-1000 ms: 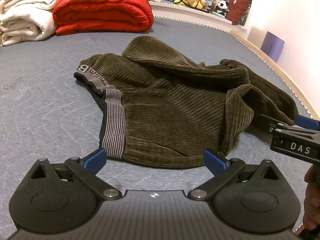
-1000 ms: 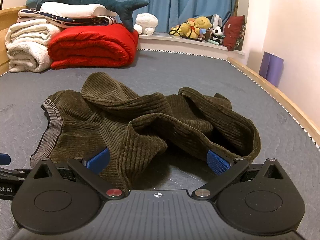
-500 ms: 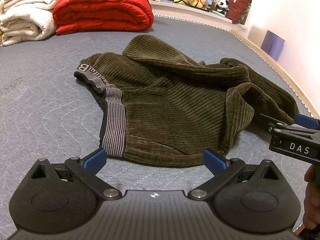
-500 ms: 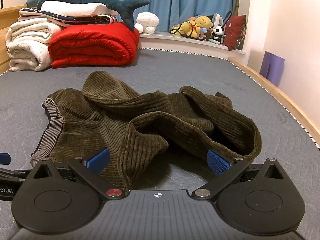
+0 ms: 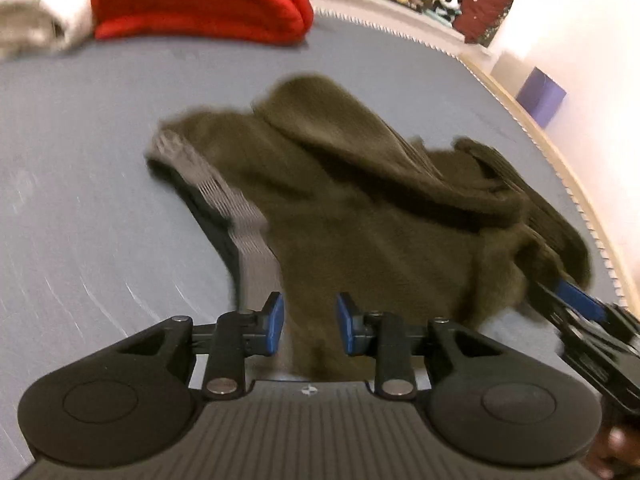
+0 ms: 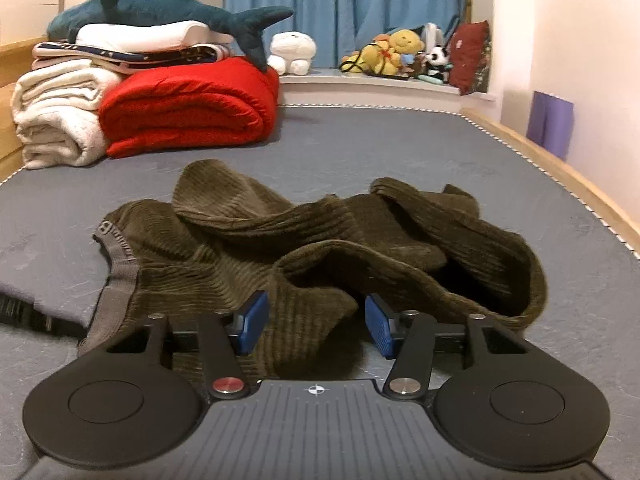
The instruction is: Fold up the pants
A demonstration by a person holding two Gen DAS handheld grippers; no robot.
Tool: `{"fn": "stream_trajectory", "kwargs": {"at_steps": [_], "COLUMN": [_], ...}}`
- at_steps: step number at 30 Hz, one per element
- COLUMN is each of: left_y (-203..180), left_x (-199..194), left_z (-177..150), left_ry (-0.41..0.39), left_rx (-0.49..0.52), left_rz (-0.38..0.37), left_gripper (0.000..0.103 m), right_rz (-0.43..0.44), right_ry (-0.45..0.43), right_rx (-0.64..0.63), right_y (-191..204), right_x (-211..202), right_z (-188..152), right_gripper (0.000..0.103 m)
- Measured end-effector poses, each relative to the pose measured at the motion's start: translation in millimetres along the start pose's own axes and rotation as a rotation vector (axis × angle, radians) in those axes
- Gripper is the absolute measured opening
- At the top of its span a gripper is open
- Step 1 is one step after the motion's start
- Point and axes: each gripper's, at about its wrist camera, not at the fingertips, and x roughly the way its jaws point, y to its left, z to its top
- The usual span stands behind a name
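Dark olive corduroy pants (image 5: pixel 360 208) lie crumpled on the grey mattress (image 5: pixel 88 184), with a grey striped waistband (image 5: pixel 240 220) at the left. My left gripper (image 5: pixel 309 328) sits at the near hem beside the waistband, jaws half closed around the cloth with a gap left. My right gripper (image 6: pixel 314 326) is over a raised fold of the pants (image 6: pixel 312 264), jaws narrowed around it but still apart. The right gripper also shows in the left wrist view (image 5: pixel 576 312) at the right side of the pants.
A red folded quilt (image 6: pixel 188 112) and white blankets (image 6: pixel 56 116) with a plush shark (image 6: pixel 160 10) are stacked at the far left. Stuffed toys (image 6: pixel 400 54) line the window ledge. A wooden bed edge (image 6: pixel 560 176) runs along the right, by the wall.
Both grippers have moved forward onto the pants and their jaws have narrowed from wide open. The left wrist view is blurred by the motion.
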Motion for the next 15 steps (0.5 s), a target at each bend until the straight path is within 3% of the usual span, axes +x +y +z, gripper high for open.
{"fn": "stream_trajectory", "kwargs": {"at_steps": [3, 5, 7, 8, 15], "left_y": [28.2, 46.8, 59.2, 59.6, 49.1], "left_x": [22.3, 49.3, 69.7, 77.6, 111.0], "left_z": [1.4, 1.7, 2.9, 3.6, 11.1], "left_ry": [-0.036, 0.057, 0.098, 0.11, 0.123], "left_rx": [-0.074, -0.182, -0.263, -0.256, -0.212], "left_rz": [0.01, 0.04, -0.008, -0.002, -0.016], "left_gripper": [0.035, 0.037, 0.05, 0.056, 0.068], "right_rz": [0.012, 0.012, 0.016, 0.017, 0.03], "right_ry": [0.021, 0.033, 0.05, 0.061, 0.155], "right_rx": [-0.008, -0.009, -0.017, -0.022, 0.005], "right_y": [1.7, 1.8, 2.3, 2.4, 3.4], "right_x": [4.2, 7.6, 12.9, 16.7, 50.8], "right_z": [-1.1, -2.4, -4.8, -6.3, -11.8], "right_gripper": [0.062, 0.075, 0.079, 0.081, 0.084]}}
